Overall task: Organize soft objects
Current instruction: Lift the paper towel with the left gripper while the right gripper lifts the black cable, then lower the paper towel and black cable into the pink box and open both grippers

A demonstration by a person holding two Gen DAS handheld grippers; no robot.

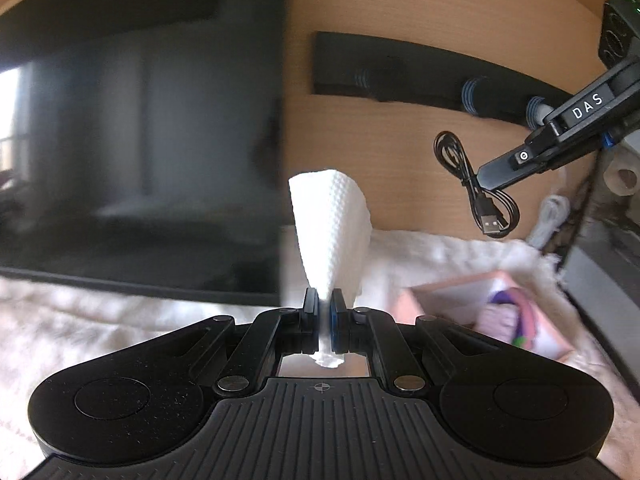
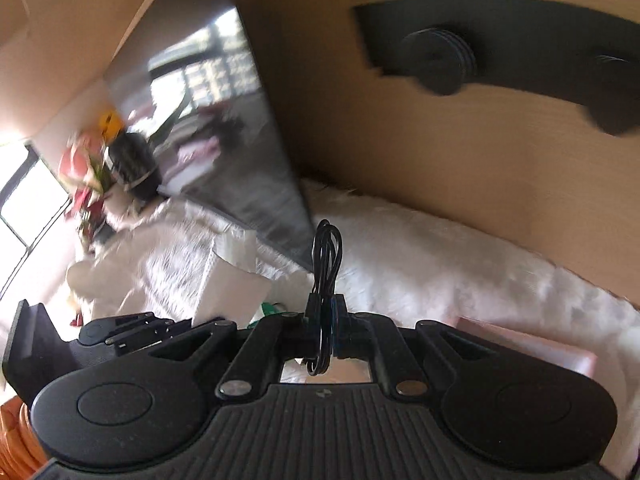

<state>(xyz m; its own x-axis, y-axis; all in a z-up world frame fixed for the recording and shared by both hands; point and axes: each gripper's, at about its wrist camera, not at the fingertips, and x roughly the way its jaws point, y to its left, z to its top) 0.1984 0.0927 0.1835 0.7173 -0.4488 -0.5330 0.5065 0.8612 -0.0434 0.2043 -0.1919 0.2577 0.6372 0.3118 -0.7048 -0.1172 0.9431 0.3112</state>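
Left gripper (image 1: 325, 300) pinches a paper towel (image 1: 330, 224); right gripper (image 2: 326, 312) pinches a black cable (image 2: 328, 256).

Both are raised above the white fur cover (image 1: 440, 256), in front of the dark screen (image 1: 140, 140) and wood wall (image 1: 400, 140). A pink box (image 1: 492, 312) of soft things sits on the fur at lower right. The towel stands upright from the closed pads; the coiled cable dangles, USB plug (image 1: 491, 224) lowest.
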